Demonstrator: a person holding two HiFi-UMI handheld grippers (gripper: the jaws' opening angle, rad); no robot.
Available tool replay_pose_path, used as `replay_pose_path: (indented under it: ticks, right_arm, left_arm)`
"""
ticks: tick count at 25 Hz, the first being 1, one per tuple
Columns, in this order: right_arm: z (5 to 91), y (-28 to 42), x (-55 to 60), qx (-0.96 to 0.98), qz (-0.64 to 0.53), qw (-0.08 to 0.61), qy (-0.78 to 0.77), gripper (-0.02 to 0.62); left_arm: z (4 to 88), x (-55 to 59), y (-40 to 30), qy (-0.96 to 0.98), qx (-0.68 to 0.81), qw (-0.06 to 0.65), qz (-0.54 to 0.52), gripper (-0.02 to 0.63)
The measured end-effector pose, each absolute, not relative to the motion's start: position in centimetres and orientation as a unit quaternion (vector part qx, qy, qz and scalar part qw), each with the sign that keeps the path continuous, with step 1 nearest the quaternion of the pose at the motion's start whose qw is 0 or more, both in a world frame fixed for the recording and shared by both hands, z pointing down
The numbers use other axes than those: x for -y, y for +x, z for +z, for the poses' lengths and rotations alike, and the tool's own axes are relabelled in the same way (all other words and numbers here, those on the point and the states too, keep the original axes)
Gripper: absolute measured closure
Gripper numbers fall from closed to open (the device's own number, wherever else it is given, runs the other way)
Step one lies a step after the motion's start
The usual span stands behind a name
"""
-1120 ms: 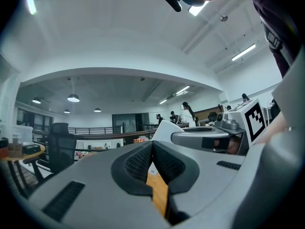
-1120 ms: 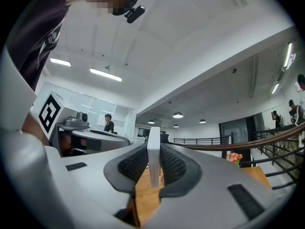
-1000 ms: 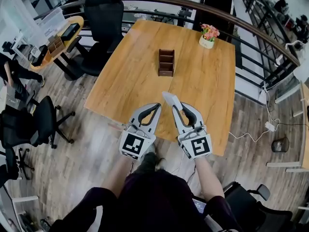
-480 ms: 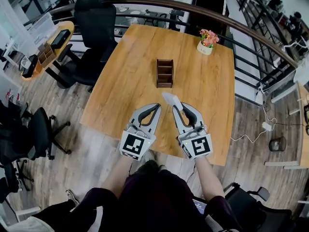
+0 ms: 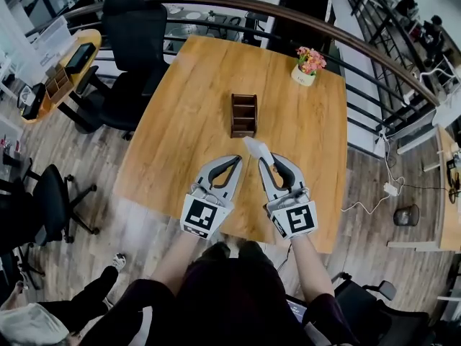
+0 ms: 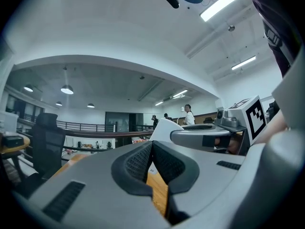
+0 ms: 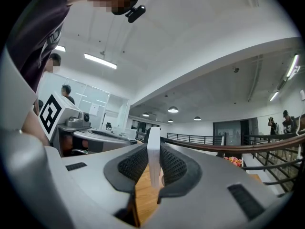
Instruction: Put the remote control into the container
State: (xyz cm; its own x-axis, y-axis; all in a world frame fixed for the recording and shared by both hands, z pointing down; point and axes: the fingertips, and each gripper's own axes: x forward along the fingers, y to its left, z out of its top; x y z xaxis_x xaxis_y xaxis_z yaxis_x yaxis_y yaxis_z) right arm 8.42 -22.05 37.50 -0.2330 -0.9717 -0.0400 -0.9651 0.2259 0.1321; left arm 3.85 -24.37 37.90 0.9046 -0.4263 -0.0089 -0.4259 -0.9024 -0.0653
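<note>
A slim white remote control [image 5: 257, 151] sticks out forward from my right gripper [image 5: 265, 161], whose jaws are shut on it; in the right gripper view the remote [image 7: 153, 160] stands edge-on between the black pads. My left gripper [image 5: 229, 162] hangs beside it over the near part of the wooden table [image 5: 187, 121], shut with nothing between its pads [image 6: 151, 162]. The container, a dark brown stepped wooden organiser [image 5: 243, 114], stands upright at the table's middle, well ahead of both grippers.
A small pot of pink flowers [image 5: 308, 63] sits near the table's far right corner. A black office chair [image 5: 132, 56] stands at the table's far left. A curved railing [image 5: 338, 27] runs behind the table. Cables [image 5: 374, 193] lie on the floor at right.
The view has shifted a little: the table and organiser sit slightly lower and left. Both grippers keep the same pose, the right still holding the remote.
</note>
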Motion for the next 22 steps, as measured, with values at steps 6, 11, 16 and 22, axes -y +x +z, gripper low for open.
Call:
replay_pose_path:
  ticks: [6,11,16,22]
  right_arm:
    - [37.4,10.0,24.8,0.797,-0.067,0.041,0.599,0.505]
    - [38.1,12.3,26.9,0.816,-0.067,0.046,0.572,0.505]
    - [38.7,14.2,28.9,0.838,-0.068,0.050,0.540,0.505]
    - [39.7,17.3,31.6,0.870,-0.069,0.052,0.486,0.505]
  left_arm:
    - [38.2,27.1,5.0,-0.970,-0.240,0.018,-0.014,0.594]
    - [39.3,28.5,6.7,-0.962,-0.272,0.007,-0.026,0.594]
    - [40.2,30.3,8.5,-0.951,-0.308,0.002,-0.029,0.594]
    - [41.6,32.6,11.1,-0.935,-0.351,0.002,-0.051,0.594]
